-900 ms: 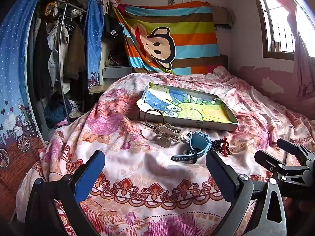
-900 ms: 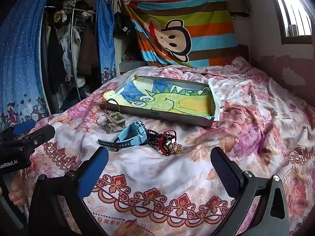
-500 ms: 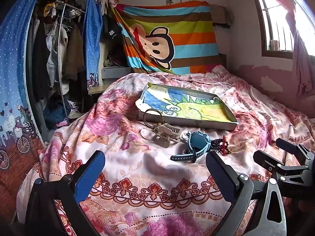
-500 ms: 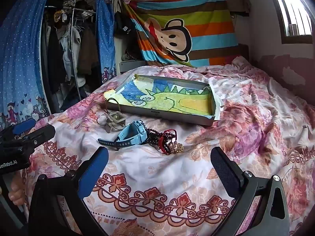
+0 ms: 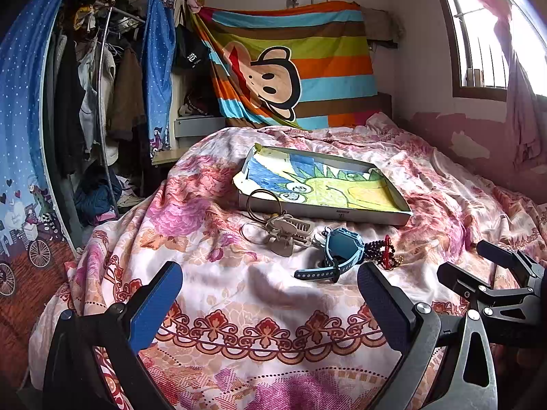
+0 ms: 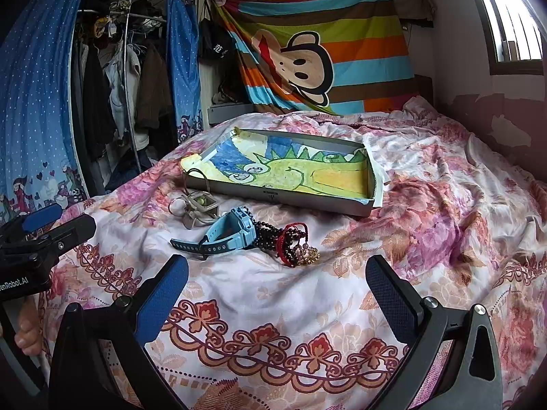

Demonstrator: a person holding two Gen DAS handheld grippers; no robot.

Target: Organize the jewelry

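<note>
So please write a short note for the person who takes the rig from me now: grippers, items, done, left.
Left gripper: open, empty, above the floral bedspread.
Right gripper: open, empty, just short of the pile.
On the bedspread in front of the tray: key rings with a small charm, blue watch, dark bead bracelets with red cord.
Done: nothing; no jewelry shows in the tray, only the dinosaur drawing lining it.
Left: probably move each piece into the tray.

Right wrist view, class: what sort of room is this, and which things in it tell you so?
Most likely a home bedroom. The work surface is a bed under a floral quilt; an open clothes rack with hanging garments stands behind it, and a striped cartoon-monkey blanket hangs against the far wall.
</note>
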